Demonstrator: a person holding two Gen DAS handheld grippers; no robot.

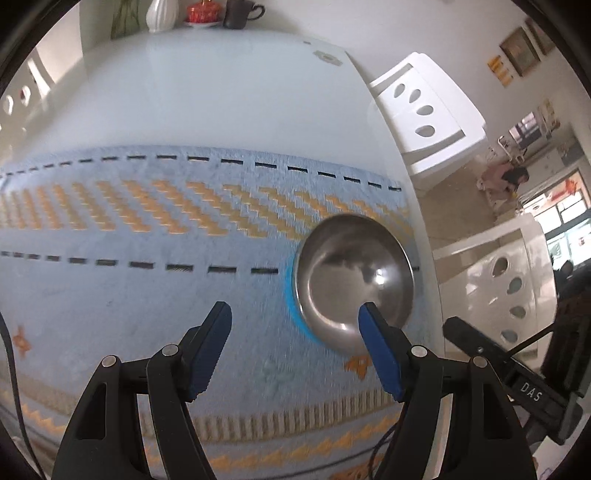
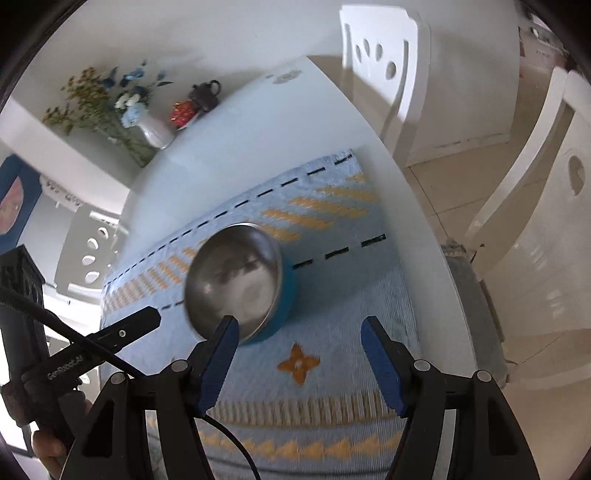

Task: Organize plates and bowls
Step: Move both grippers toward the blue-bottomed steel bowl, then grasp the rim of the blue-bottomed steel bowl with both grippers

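Observation:
A steel bowl with a blue outer wall (image 1: 354, 280) (image 2: 236, 284) stands upright on a light blue woven mat (image 1: 129, 302) (image 2: 332, 295), near the table's right edge. My left gripper (image 1: 295, 309) hangs open over the mat with nothing between its fingers. Its right finger (image 1: 373, 332) overlaps the bowl's near rim in the left wrist view. My right gripper (image 2: 300, 322) is open too and holds nothing. Its left finger (image 2: 225, 339) overlaps the bowl's near rim. Both views are motion-blurred, so I cannot tell whether either finger touches the bowl.
The mat lies on a white glass table (image 1: 221, 92) (image 2: 258, 129). At its far end stand a white vase (image 1: 160, 14) (image 2: 155, 129), a red dish (image 1: 203, 13) and a dark cup (image 1: 240, 13). White chairs (image 1: 432, 110) (image 2: 384, 66) line the right side.

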